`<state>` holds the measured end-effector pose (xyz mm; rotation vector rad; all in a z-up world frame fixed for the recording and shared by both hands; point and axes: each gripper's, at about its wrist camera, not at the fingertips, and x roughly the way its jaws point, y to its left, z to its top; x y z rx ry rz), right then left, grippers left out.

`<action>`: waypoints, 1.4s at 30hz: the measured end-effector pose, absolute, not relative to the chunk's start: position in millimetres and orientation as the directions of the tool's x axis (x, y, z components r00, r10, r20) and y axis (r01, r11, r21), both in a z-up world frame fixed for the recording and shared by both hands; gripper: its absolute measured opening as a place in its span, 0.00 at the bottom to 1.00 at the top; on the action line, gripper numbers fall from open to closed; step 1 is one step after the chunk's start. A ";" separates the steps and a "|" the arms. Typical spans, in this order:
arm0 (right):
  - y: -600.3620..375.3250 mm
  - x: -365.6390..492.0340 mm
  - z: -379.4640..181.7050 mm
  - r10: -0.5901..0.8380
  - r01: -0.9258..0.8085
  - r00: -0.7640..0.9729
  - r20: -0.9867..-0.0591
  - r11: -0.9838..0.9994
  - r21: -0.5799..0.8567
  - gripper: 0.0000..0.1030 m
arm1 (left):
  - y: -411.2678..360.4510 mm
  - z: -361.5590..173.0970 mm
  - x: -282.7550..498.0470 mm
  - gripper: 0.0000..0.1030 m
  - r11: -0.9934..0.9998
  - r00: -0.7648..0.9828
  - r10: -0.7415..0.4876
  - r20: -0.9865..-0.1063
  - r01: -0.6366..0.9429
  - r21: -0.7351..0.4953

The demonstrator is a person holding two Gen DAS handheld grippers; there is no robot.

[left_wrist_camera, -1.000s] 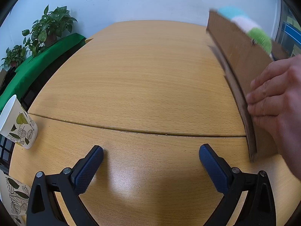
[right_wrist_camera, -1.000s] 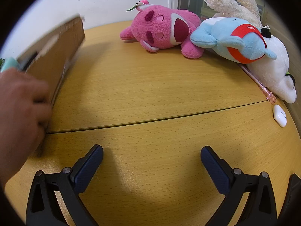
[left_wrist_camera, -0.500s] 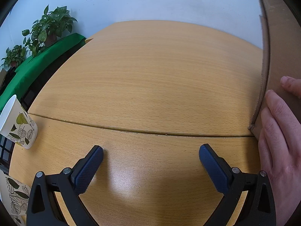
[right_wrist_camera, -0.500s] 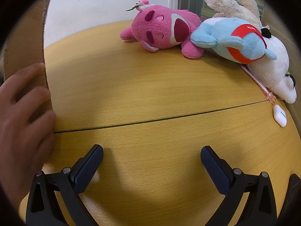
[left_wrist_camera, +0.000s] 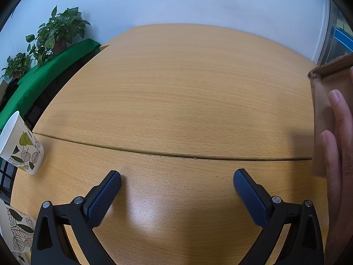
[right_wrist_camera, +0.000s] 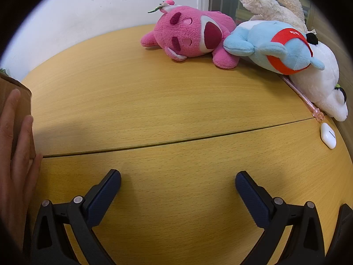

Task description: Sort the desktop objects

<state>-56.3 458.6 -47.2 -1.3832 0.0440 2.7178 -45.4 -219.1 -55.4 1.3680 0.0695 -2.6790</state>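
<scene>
Left gripper [left_wrist_camera: 177, 182] and right gripper [right_wrist_camera: 178, 182]: jaws apart, empty. Hand [left_wrist_camera: 338, 154] presses cardboard box [left_wrist_camera: 324, 101] at 3 o'clock on tabletop [left_wrist_camera: 176, 92].

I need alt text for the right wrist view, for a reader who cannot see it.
An open gripper hovers over a bare wooden table. Pink, blue and white plush toys lie at the far right; a hand holds a cardboard box at the left edge.

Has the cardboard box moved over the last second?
Yes. The cardboard box has come nearer and swung round, now ending at the table seam; a hand rests on it.
</scene>
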 end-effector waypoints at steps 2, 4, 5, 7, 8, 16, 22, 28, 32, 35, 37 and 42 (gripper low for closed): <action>458.2 -56.5 -47.0 0.069 -0.095 -0.586 -0.808 -0.995 -0.016 1.00 | -218.8 -54.6 -45.1 1.00 -0.990 -0.580 -0.096 -0.809 0.139 0.019; 459.0 -56.6 -47.8 0.068 -0.095 -0.586 -0.808 -0.995 -0.015 1.00 | -219.0 -54.8 -45.6 1.00 -0.990 -0.580 -0.097 -0.809 0.139 0.019; 459.0 -56.8 -48.1 0.068 -0.095 -0.586 -0.808 -0.995 -0.015 1.00 | -219.1 -54.8 -45.7 1.00 -0.990 -0.579 -0.097 -0.809 0.139 0.019; 459.5 -56.5 -48.2 0.068 -0.094 -0.586 -0.807 -0.995 -0.015 1.00 | -219.0 -54.9 -45.4 1.00 -0.990 -0.580 -0.097 -0.809 0.139 0.019; 459.6 -56.6 -48.4 0.068 -0.094 -0.586 -0.807 -0.995 -0.015 1.00 | -219.1 -54.7 -45.4 1.00 -0.990 -0.579 -0.097 -0.810 0.139 0.019; 460.5 -56.1 -47.8 0.067 -0.094 -0.586 -0.808 -0.995 -0.015 1.00 | -218.9 -55.1 -45.4 1.00 -0.990 -0.579 -0.097 -0.809 0.139 0.019; 460.6 -56.6 -47.7 0.067 -0.094 -0.585 -0.808 -0.996 -0.015 1.00 | -218.8 -55.3 -45.5 1.00 -0.990 -0.579 -0.097 -0.809 0.140 0.019; 460.7 -57.2 -47.7 0.067 -0.094 -0.585 -0.808 -0.996 -0.015 1.00 | -218.8 -56.1 -46.6 1.00 -0.990 -0.579 -0.097 -0.809 0.140 0.019; 460.6 -57.3 -47.8 0.067 -0.094 -0.585 -0.808 -0.995 -0.015 1.00 | -218.7 -56.2 -46.7 1.00 -0.990 -0.579 -0.098 -0.809 0.141 0.019; 460.7 -57.6 -47.9 0.067 -0.094 -0.585 -0.808 -0.995 -0.015 1.00 | -218.6 -56.3 -46.8 1.00 -0.990 -0.579 -0.098 -0.809 0.141 0.019; 460.3 -57.1 -47.9 0.068 -0.094 -0.585 -0.808 -0.995 -0.015 1.00 | -218.8 -56.5 -46.8 1.00 -0.990 -0.579 -0.098 -0.809 0.141 0.019; 460.3 -57.4 -48.0 0.068 -0.095 -0.585 -0.808 -0.995 -0.015 1.00 | -218.8 -56.9 -46.8 1.00 -0.990 -0.579 -0.098 -0.809 0.141 0.019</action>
